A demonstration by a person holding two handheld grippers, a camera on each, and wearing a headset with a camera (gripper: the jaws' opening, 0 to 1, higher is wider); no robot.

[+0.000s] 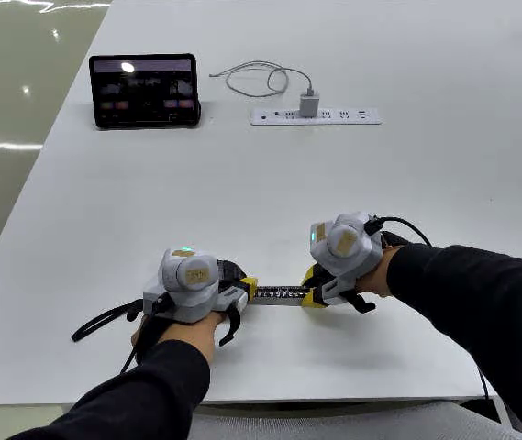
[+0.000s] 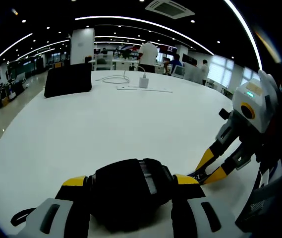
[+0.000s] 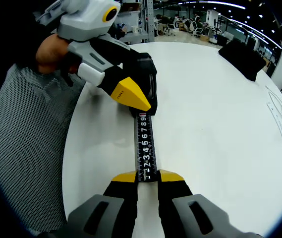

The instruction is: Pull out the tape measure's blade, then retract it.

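Left gripper [image 2: 130, 180] clamps the tape measure [image 3: 141, 74]; right gripper [image 3: 148, 176] pinches its extended blade [image 3: 144, 144].

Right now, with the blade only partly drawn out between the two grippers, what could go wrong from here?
1. The right gripper pinches the blade just at its tip; a harder pull could slip it free, and the blade would likely snap back into the case.
2. The left gripper clamps the rounded case, which might twist out of the jaws as tension rises.
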